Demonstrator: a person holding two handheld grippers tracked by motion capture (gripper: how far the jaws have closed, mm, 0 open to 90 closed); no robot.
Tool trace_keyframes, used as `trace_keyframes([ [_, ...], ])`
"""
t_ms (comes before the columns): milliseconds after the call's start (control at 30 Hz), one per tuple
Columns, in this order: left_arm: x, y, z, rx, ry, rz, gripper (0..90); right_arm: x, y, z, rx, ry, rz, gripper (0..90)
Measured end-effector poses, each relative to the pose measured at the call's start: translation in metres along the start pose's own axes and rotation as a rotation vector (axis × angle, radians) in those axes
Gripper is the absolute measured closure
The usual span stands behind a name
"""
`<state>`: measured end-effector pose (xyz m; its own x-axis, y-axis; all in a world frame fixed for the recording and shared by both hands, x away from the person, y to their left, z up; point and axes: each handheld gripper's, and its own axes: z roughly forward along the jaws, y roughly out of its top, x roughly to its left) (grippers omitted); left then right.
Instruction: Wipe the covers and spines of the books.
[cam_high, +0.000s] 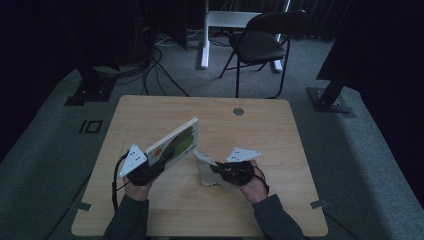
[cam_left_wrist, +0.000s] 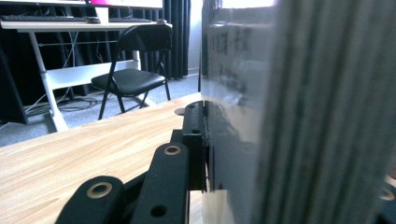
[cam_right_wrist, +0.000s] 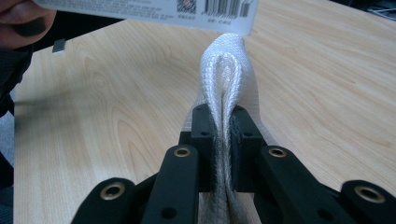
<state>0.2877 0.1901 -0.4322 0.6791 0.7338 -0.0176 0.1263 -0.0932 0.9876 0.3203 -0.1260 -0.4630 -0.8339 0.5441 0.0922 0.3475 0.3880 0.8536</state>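
While the left gripper (cam_high: 150, 172) clamps the tilted book (cam_high: 175, 144), the right gripper (cam_right_wrist: 223, 135) pinches the cloth (cam_right_wrist: 224, 74) at its edge, wiping barely begun.

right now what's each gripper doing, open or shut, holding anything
left gripper: shut on the book, which it holds tilted up off the table.
right gripper: shut on a folded white cloth.

Book (cam_left_wrist: 289, 116) in hand-held gripper (cam_left_wrist: 205, 140)
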Motion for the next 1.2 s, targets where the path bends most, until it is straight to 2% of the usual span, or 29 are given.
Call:
trace_keyframes([
  [300,-0.002,-0.001,0.002,0.016,0.016,0.023,77.7,-0.006,0.003,-0.009,-0.021,-0.024,0.011,82.4],
  [667,-0.008,-0.004,0.007,0.039,0.025,0.063,77.7,-0.009,0.018,-0.017,-0.04,-0.048,-0.016,82.4],
  [1200,-0.012,-0.006,0.012,0.051,0.017,0.073,77.7,-0.016,0.03,-0.026,-0.055,-0.067,-0.029,82.4],
])
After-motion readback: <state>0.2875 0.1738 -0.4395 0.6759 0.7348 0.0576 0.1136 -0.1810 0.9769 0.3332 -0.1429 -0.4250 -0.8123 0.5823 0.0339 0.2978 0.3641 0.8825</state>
